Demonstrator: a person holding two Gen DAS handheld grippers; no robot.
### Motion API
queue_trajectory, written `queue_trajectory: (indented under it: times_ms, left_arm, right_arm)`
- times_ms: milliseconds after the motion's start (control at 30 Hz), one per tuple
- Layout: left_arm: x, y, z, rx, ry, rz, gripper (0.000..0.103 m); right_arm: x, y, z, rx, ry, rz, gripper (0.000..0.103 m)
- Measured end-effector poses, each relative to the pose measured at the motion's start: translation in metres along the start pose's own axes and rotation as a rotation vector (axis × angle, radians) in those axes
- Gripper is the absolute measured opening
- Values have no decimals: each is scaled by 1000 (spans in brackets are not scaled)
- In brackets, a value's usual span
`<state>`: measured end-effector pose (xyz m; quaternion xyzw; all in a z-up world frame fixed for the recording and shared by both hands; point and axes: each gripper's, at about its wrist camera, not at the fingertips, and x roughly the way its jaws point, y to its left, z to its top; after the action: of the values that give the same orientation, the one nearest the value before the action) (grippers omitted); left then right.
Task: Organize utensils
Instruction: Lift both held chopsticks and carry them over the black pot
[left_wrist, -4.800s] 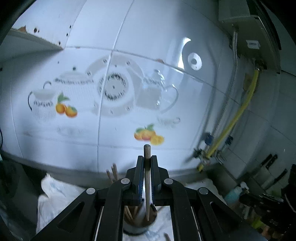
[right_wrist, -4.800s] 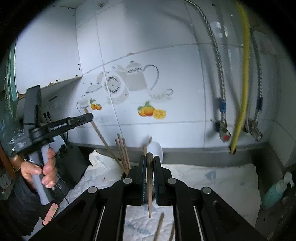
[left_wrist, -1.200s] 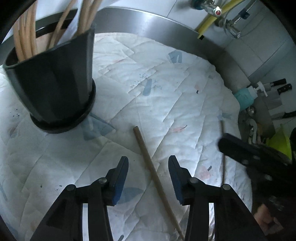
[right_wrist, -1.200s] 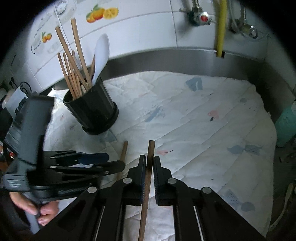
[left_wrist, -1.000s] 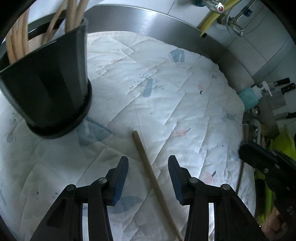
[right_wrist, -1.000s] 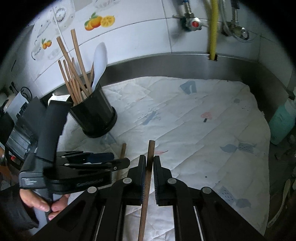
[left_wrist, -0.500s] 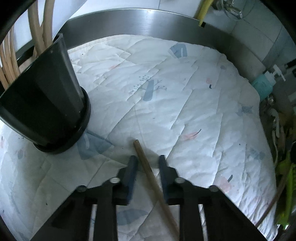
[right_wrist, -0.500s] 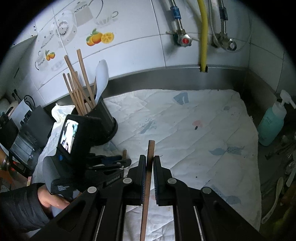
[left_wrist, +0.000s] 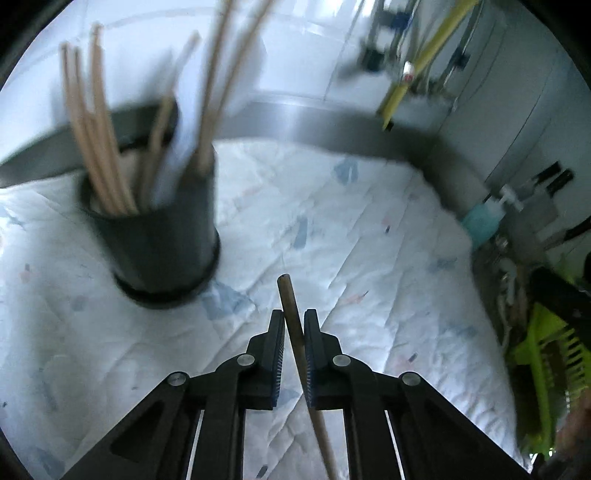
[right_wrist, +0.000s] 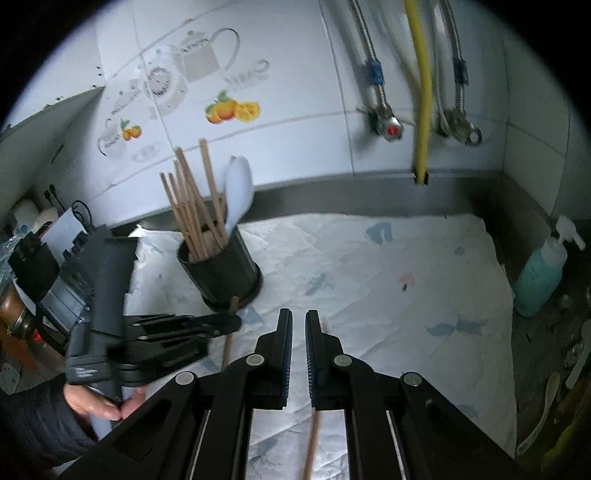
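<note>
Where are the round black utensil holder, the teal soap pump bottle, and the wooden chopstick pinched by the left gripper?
Round black utensil holder (right_wrist: 221, 273): right wrist view, its side wall.
Teal soap pump bottle (right_wrist: 539, 277): right wrist view, its body.
Wooden chopstick (left_wrist: 291, 314): left wrist view, shaft between the fingers.

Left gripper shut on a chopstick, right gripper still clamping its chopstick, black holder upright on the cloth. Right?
No. The right gripper holds nothing: the right wrist view shows bare fingers, its chopstick below them. The left gripper is shut on a chopstick; holder upright on cloth.
</note>
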<state>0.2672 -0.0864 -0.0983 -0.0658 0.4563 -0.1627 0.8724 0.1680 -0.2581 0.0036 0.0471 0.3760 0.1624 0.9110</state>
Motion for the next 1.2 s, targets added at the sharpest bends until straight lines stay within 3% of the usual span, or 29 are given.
queue_trajectory:
  times_ms: [233,667,967,1200]
  left_arm:
    - [-72,12,11,-12,-139,9,7]
    - [-142,45,24,-75,-263,18,7]
    - [-202,63,66,-75,-408,26,7]
    - [-243,68,103,-52,-531,39,7]
  right_arm:
    - [3,5,1,-25,2,9,10]
    - [101,-31,-46,51,264,-38,10]
    - [139,-37,-53,51,343,-66,13]
    - [145,-36,-50,43,346,-80,15]
